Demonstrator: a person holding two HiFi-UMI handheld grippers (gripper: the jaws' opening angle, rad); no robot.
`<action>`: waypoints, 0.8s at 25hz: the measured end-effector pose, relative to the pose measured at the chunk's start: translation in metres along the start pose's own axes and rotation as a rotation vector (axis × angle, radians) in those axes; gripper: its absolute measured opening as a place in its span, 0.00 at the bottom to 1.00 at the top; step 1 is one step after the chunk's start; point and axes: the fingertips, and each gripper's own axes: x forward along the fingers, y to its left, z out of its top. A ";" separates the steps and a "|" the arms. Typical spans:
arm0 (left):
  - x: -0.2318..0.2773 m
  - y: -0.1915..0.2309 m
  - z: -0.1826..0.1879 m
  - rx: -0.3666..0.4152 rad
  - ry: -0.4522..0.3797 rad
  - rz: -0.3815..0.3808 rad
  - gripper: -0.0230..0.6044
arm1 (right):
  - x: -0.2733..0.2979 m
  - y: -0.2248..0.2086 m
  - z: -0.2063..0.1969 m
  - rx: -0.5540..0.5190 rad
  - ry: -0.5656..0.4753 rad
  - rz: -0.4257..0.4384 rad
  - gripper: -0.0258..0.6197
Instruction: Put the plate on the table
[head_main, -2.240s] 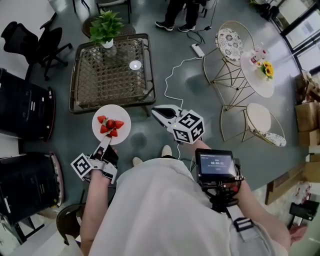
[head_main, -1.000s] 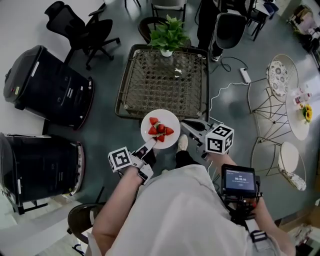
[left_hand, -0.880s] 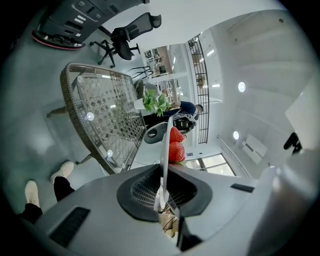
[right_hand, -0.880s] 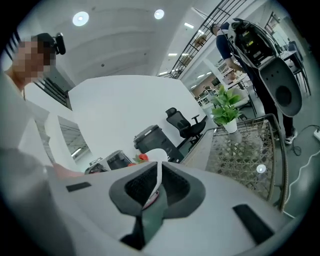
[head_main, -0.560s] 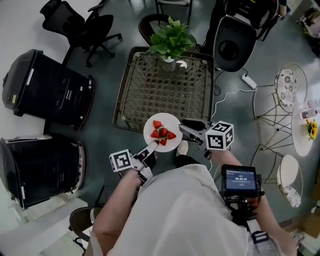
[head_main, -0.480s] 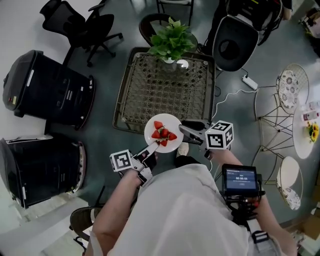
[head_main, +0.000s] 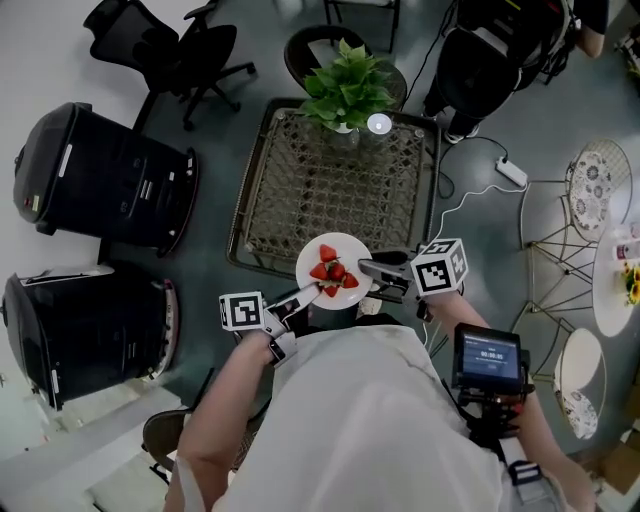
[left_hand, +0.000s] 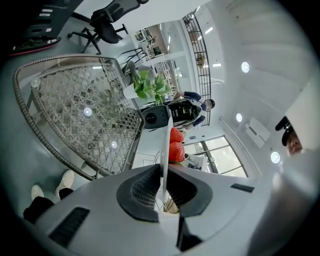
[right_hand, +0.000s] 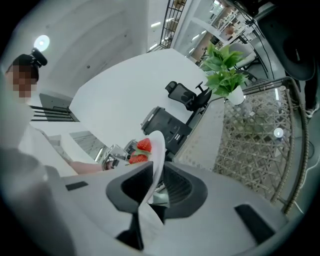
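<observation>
A white plate (head_main: 336, 256) with several strawberries (head_main: 334, 274) hangs just in front of the near edge of the wicker-and-glass table (head_main: 300, 190). My left gripper (head_main: 306, 295) is shut on the plate's near-left rim. In the left gripper view the rim (left_hand: 164, 150) stands edge-on between the jaws of the left gripper (left_hand: 162, 175), with the berries (left_hand: 176, 145) beyond. My right gripper (head_main: 372, 270) has just been closing with the plate's right rim between its jaws. In the right gripper view the rim (right_hand: 157, 150) is pinched between the right gripper's (right_hand: 154, 182) jaws.
A potted plant (head_main: 346, 92) and a small round white object (head_main: 379, 123) stand at the table's far edge. Two black armchairs (head_main: 100, 190) sit to the left, an office chair (head_main: 170, 45) at the far left. Wire chairs (head_main: 597, 175) and a power strip (head_main: 510, 172) are on the right.
I have stepped closer to the table, so the plate now hangs at its near edge. My right gripper, earlier apart from the plate, has come onto its right rim.
</observation>
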 end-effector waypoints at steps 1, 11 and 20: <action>0.000 0.001 0.002 0.013 0.014 0.001 0.07 | 0.000 -0.002 -0.001 0.000 0.009 -0.006 0.15; 0.001 0.014 0.026 0.126 0.087 -0.012 0.07 | 0.006 -0.006 0.007 0.237 -0.093 0.046 0.06; -0.002 0.031 0.064 0.201 0.070 0.012 0.07 | 0.012 -0.023 0.010 0.466 -0.232 0.088 0.06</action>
